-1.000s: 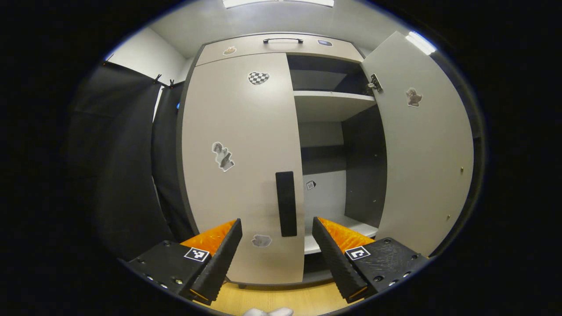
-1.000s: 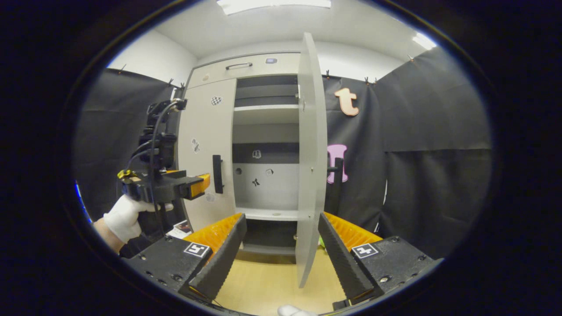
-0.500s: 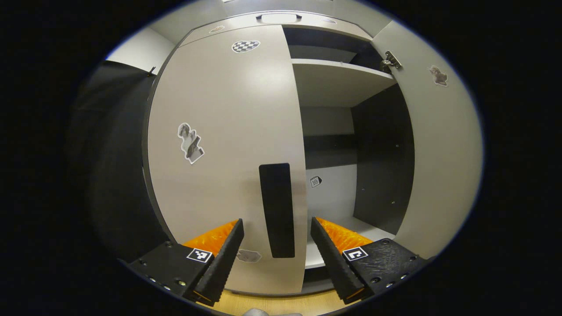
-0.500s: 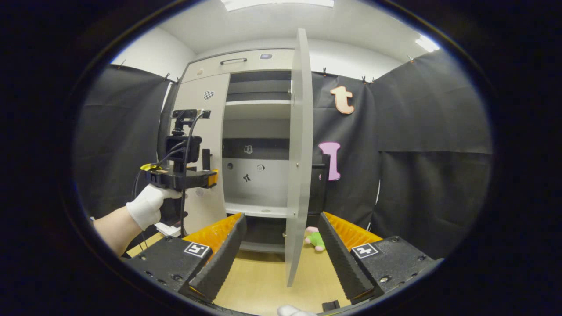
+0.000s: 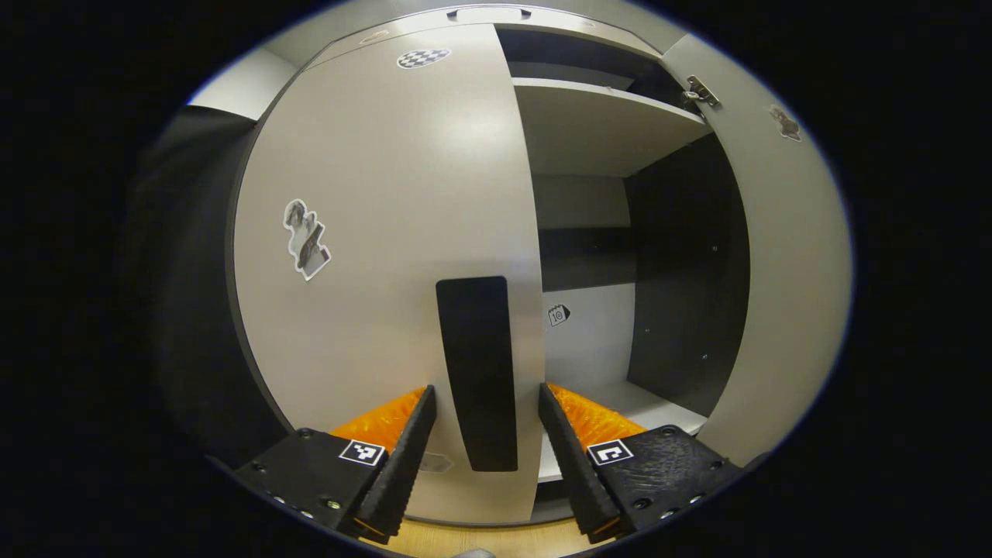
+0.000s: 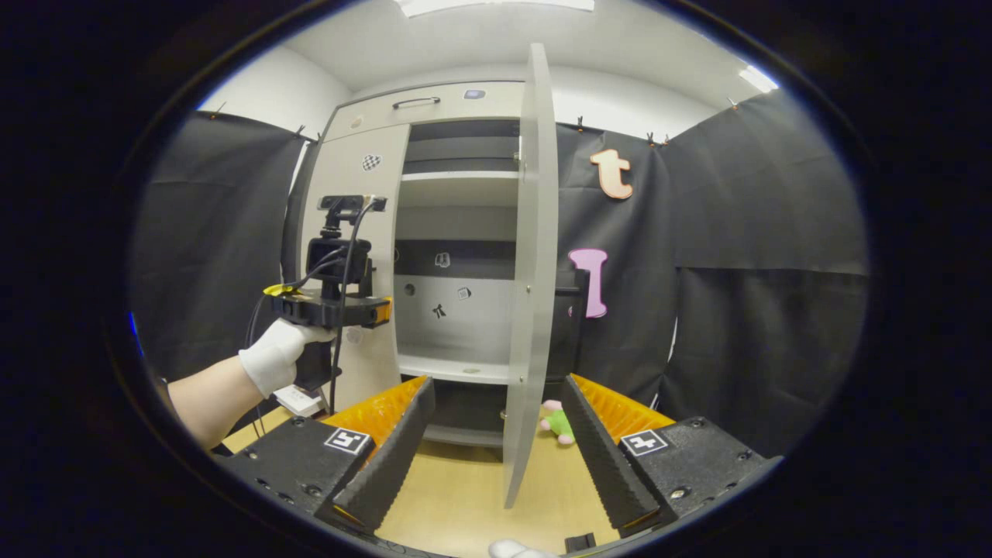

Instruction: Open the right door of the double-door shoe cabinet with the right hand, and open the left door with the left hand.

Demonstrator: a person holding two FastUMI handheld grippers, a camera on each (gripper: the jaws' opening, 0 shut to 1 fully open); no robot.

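Your left gripper [image 5: 484, 434] faces the closed left door [image 5: 387, 256] of the shoe cabinet [image 6: 434, 105], its jaws released and straddling the black handle [image 5: 477, 372] without touching it. Your right gripper [image 6: 496, 442], jaws likewise released and gripping nothing, sits back from the right door [image 6: 531, 271], which stands swung open edge-on before you.

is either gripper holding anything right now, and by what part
Nothing is held. The left gripper is open, its fingers on either side of the left door's black handle but not pressing it. The right gripper is open, back from the open right door.
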